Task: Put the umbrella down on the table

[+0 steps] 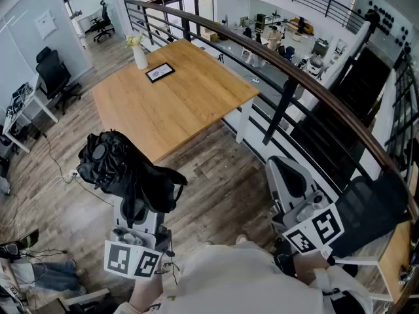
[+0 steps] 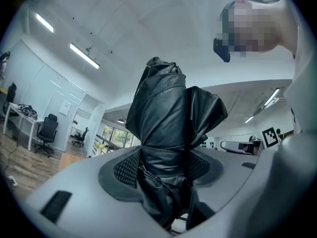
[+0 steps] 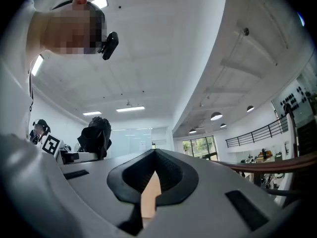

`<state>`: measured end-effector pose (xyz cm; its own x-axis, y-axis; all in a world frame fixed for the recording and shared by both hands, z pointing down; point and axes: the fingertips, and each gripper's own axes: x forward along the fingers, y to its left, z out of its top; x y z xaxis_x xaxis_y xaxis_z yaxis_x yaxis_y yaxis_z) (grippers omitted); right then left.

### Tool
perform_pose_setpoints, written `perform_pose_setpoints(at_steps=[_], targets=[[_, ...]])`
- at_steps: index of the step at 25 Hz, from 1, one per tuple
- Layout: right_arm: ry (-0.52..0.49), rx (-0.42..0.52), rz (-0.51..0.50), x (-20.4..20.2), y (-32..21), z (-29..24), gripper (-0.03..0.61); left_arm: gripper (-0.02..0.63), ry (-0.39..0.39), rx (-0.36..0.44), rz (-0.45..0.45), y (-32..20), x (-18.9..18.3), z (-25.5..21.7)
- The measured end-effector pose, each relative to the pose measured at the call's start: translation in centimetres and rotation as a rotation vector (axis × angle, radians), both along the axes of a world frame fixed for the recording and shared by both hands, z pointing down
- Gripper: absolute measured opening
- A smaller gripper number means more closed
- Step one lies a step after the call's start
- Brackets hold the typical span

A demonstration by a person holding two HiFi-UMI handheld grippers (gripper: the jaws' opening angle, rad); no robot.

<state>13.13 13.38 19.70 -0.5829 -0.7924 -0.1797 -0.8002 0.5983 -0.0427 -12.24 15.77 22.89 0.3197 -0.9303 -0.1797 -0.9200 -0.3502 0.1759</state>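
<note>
Umbrella: a black folded umbrella (image 1: 124,169), its crumpled cloth bunched at the top, stands nearly upright in the left tool (image 1: 135,209). It is off the desk, in the air over the wooden floor (image 1: 216,188), on the person's side of the desk's nearest corner.
Left tool: in the left gripper view its jaws pinch the lower part of the umbrella (image 2: 171,133), with the dark pads pressed into the cloth on both sides (image 2: 166,168). The cloth rises past the jaw tips.
Left marker cube: it sits at the back of the left tool (image 1: 131,259), close to the person's body.
Right tool: it is held at the person's right (image 1: 283,170), well apart from the umbrella. Its jaws are pressed together at the tips with nothing between them (image 3: 154,155).
Right tool's outlook: the umbrella shows far off to its left (image 3: 96,135).
Desk: a light wooden desk (image 1: 190,103) lies ahead of the umbrella.
On the desk: a white vase with pale flowers (image 1: 139,54) stands at the far corner, and a dark flat frame (image 1: 160,72) lies just beside it.
Railing: a dark curved railing (image 1: 288,77) runs along the desk's right side.
Chair: a black office chair (image 1: 55,77) stands far left.
</note>
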Motion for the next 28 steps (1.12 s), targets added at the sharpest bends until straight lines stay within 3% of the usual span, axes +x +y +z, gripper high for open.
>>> perform_pose_setpoints(at_steps=[13,19,28], targets=[[0.021,-0.033,-0.017,-1.9,0.2,1.8,0.026,0.255,-0.01,-0.021,0.012,0.2,-1.1,1.4],[-0.024,-0.056,-0.037,-2.7,0.5,2.0,0.027,0.255,0.0,-0.042,0.034,0.5,-1.1,1.6],[-0.018,-0.097,-0.046,-3.1,-0.8,4.9,0.026,0.255,-0.035,-0.05,0.018,-0.2,-2.0,2.5]])
